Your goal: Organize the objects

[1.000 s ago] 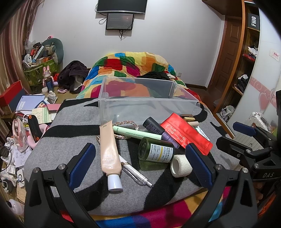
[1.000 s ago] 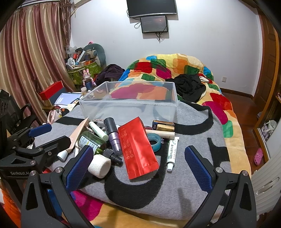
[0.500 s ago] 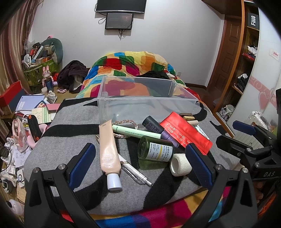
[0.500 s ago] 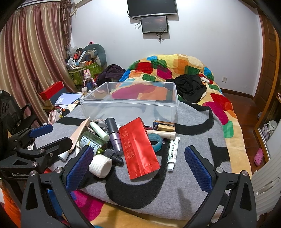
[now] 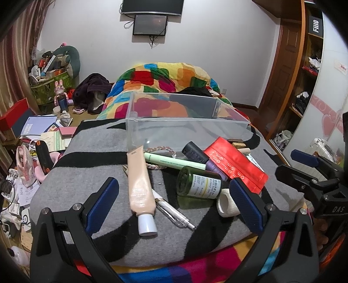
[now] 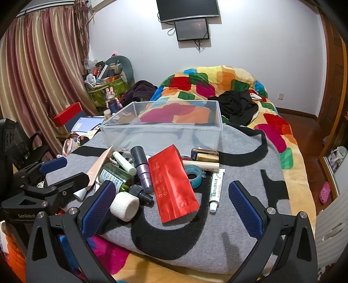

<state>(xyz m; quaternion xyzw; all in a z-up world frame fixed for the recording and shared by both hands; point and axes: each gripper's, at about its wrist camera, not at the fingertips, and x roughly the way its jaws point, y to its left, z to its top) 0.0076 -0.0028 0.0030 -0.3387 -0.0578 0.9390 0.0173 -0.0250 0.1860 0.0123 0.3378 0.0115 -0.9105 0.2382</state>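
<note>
Grey-and-black blanket (image 5: 87,174) is carrying the clutter, with the clear bin (image 5: 187,130) sitting empty beyond it. Left gripper (image 5: 174,202) is hovering spread wide and empty, the peach tube (image 5: 139,182) lying lengthwise just ahead between its fingers, cap toward it. Right gripper (image 6: 171,206) is also gaping empty, nearer the red pouch (image 6: 171,185).

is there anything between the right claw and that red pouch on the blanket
Nothing visible. The red pouch lies on top of the pile, straight ahead of the open right claw; the white tape roll sits off to the pouch's left.

Wall-mounted television (image 6: 187,9), striped curtain (image 6: 41,71), patchwork quilt (image 5: 161,76), black clothing (image 6: 237,106) on quilt, red box (image 6: 67,114)
</note>
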